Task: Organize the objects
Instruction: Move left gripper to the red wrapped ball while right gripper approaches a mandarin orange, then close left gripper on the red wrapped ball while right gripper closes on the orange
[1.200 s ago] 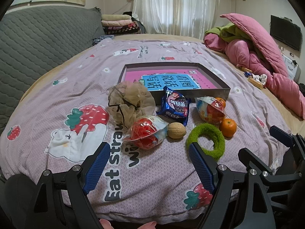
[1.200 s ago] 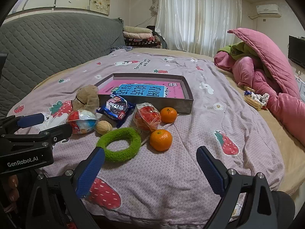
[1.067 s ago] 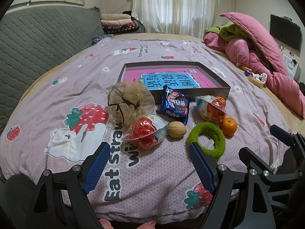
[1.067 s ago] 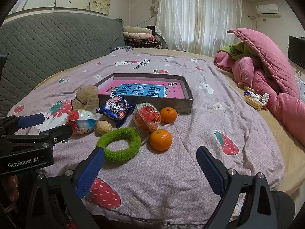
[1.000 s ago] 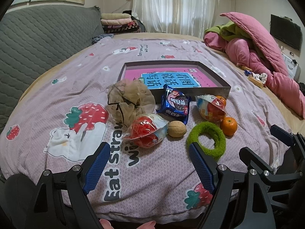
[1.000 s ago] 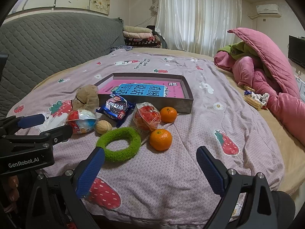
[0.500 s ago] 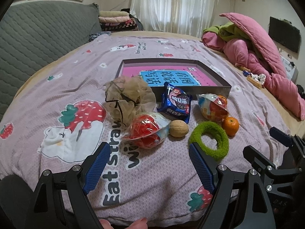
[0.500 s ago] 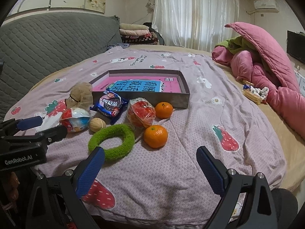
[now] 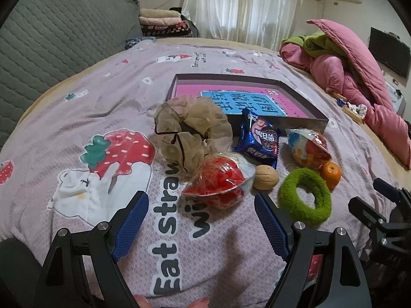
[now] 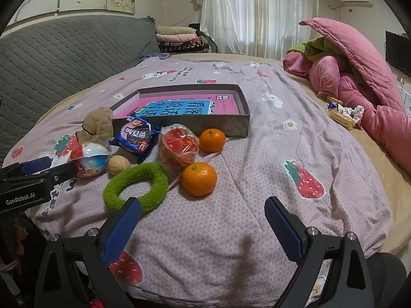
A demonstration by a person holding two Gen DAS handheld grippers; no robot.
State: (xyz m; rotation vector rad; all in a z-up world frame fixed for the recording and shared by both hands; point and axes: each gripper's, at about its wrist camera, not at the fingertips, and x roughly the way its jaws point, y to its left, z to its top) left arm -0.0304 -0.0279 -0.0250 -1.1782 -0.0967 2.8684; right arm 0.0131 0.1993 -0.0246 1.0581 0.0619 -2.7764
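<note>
Snack packets, fruit and hair ties sit clustered on the bed's strawberry-print sheet, just near of the shallow cardboard box, none yet inside. Both grippers have edged closer and lower: left gripper faces the crinkly red packet, right gripper the glossy round orange beside the fuzzy green ring. Both jaws gape wide, empty; sorting looks about to begin.
</note>
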